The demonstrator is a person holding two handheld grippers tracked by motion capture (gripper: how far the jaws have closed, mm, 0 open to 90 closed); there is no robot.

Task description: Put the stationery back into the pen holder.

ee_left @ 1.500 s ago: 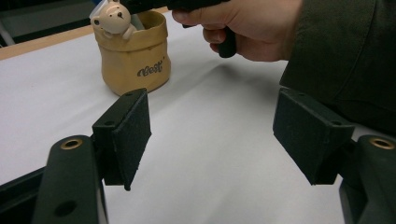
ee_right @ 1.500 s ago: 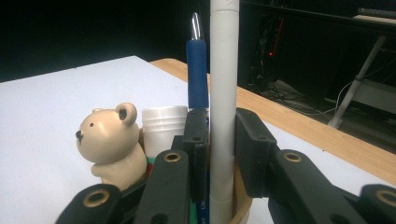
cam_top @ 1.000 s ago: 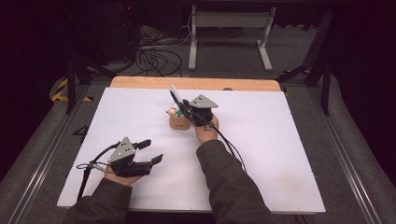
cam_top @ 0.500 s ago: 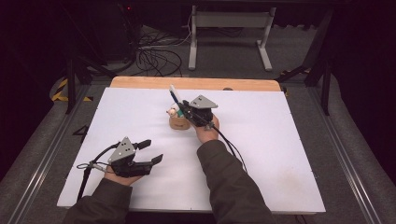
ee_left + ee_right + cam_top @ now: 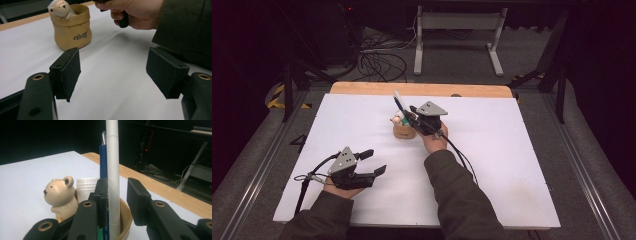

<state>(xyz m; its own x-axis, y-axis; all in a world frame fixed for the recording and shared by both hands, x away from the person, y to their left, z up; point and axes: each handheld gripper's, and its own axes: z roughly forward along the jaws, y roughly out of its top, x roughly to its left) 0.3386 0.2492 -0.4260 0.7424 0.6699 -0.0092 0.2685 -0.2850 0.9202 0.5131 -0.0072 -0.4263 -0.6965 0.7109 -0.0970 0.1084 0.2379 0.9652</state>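
over the cup (image 5: 125,220), right gripper (image 5: 117,192) perhaps releasing white pen (image 5: 112,170).

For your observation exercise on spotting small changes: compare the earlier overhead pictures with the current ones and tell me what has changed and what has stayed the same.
The right gripper has just been opening its jaws: the white pen stands between them in the tan holder, with a gap at one pad, so it is let go. Hands, left gripper, bear figure and blue pen kept their places.
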